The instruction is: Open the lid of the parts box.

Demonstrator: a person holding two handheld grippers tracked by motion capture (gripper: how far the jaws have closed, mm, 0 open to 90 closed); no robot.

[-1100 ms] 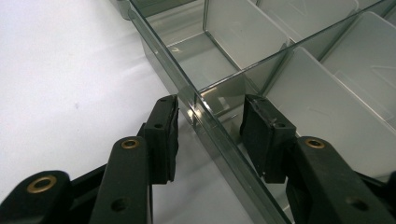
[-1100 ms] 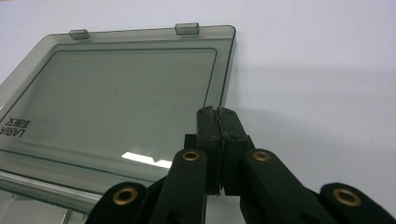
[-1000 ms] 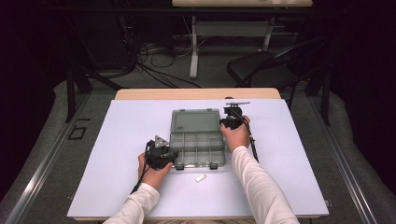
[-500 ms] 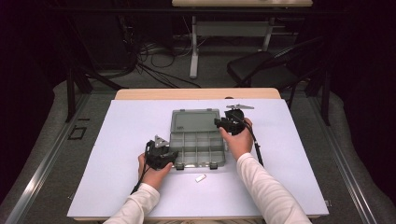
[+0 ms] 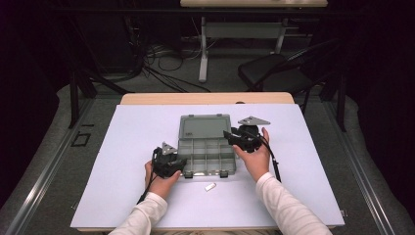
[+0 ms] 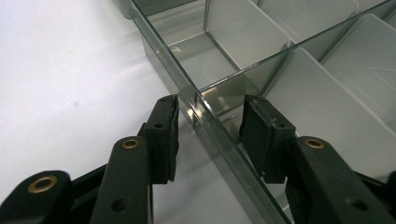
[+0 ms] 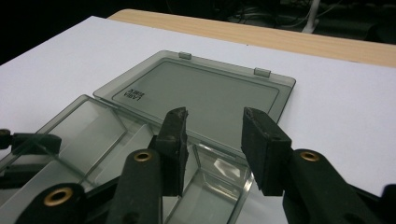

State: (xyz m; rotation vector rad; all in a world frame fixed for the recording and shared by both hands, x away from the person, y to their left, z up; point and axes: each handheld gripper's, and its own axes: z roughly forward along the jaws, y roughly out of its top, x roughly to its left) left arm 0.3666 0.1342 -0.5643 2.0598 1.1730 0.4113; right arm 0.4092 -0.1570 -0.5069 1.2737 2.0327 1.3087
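The organizer box (image 5: 205, 152) lies open at the centre of the frame, lid (image 5: 204, 128) flat on the counter (image 5: 122, 147). The left claw (image 5: 182, 165) straddles its lower-left wall, pads apart, not pressing. The right claw (image 5: 228, 135) has just been opening, nothing between its jaws. Risk: with the wall unclamped, any push could slide the light box.

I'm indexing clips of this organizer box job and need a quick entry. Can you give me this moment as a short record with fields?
box: clear compartment box on the white table cover, compartments look empty
lid: open, lying flat behind the box
left tongs: jaws straddle the box's near-left wall, pads not pressing it
right tongs: jaws have just been opening, nothing between them, above the box's right side
loose item: small white piece in front of the box
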